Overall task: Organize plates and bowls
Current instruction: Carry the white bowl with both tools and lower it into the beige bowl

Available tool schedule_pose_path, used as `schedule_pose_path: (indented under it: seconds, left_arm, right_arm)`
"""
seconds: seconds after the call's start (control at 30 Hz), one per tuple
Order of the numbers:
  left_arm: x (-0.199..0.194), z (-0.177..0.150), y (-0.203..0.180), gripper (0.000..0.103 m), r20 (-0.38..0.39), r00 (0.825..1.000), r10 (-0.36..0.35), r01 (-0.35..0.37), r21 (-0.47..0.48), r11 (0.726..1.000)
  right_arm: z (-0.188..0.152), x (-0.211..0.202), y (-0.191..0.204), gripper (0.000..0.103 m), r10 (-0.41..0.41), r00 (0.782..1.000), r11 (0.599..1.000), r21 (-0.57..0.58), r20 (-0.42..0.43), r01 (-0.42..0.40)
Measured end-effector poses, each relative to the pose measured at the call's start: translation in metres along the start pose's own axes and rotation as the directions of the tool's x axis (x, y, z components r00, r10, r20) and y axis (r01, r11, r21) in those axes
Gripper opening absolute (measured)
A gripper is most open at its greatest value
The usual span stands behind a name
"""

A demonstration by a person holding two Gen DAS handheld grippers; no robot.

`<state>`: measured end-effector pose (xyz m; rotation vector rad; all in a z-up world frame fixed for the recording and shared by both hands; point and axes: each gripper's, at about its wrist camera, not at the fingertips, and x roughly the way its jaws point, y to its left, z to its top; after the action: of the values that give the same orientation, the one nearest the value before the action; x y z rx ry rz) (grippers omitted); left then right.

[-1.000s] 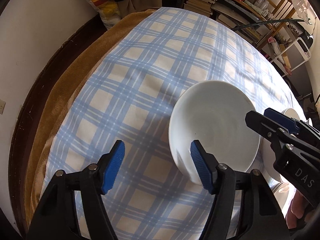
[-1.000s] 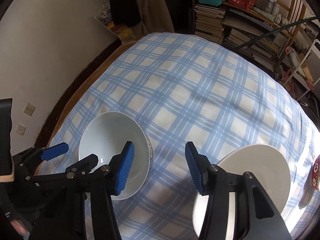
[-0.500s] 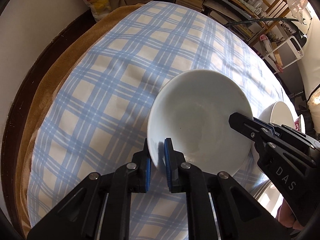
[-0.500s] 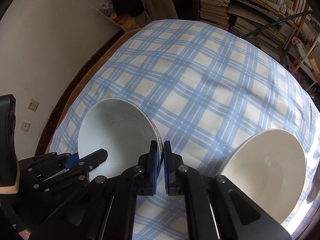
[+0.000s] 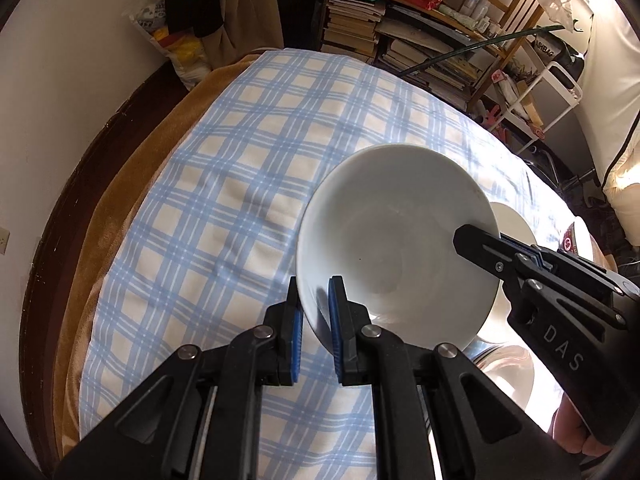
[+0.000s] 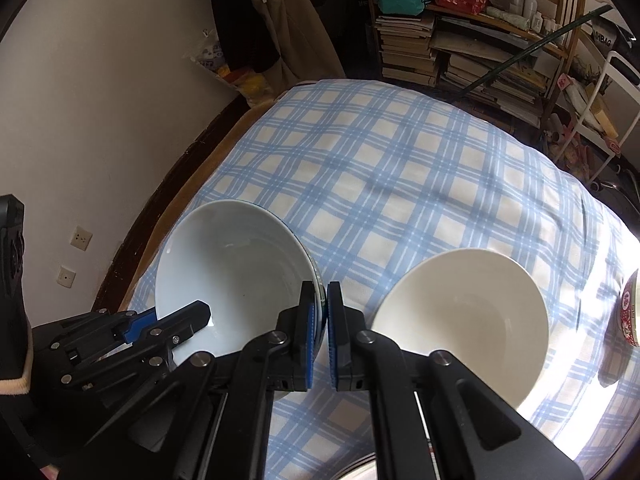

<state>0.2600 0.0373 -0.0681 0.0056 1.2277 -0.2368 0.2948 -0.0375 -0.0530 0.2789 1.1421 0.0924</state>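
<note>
A white bowl with a blue pattern on its outside hangs tilted above the checked tablecloth, held from both sides. My left gripper is shut on its near left rim. My right gripper clamps the opposite rim. In the right wrist view the same bowl sits at the left, my right gripper is shut on its rim, and my left gripper bites the far side. A cream deep plate rests on the cloth to the right.
A red patterned bowl stands at the right edge of the cloth. A shiny metal bowl lies below the held bowl. Bookshelves crowd the far side, a white wall runs along the left.
Both grippers went from open to shut on opposite rims of the white bowl. The bowl has since risen off the cloth and tilted.
</note>
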Motion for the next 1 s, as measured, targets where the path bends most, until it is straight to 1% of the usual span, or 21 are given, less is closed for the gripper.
schedule_pose_path:
  seconds: [0.27,0.43,0.53,0.7,1.0]
  left_arm:
    - [-0.015,-0.003,-0.053,0.012,0.011,1.0,-0.002,0.002,0.066,0.998]
    - [-0.013,-0.006,-0.085,0.012,0.008,1.0,0.019,-0.02,0.113,0.993]
    - [-0.009,-0.007,-0.099,0.012,0.002,1.0,0.028,-0.028,0.133,0.991]
    - [0.003,-0.009,-0.116,0.012,-0.022,0.999,0.028,-0.025,0.154,0.988]
    - [0.031,-0.01,-0.129,0.012,-0.066,0.997,0.038,-0.026,0.164,0.986]
  right_arm:
    - [-0.011,-0.034,-0.038,0.007,-0.018,0.999,0.999,0.048,0.041,0.016]
    - [-0.018,-0.043,-0.064,0.007,-0.046,0.998,0.996,0.084,0.041,0.042]
    - [-0.022,-0.045,-0.079,0.007,-0.048,0.998,0.993,0.112,0.043,0.043]
    - [-0.03,-0.041,-0.103,0.007,-0.033,0.999,0.988,0.154,0.029,0.029]
    - [-0.036,-0.027,-0.121,0.007,-0.061,0.998,0.985,0.161,0.005,0.059]
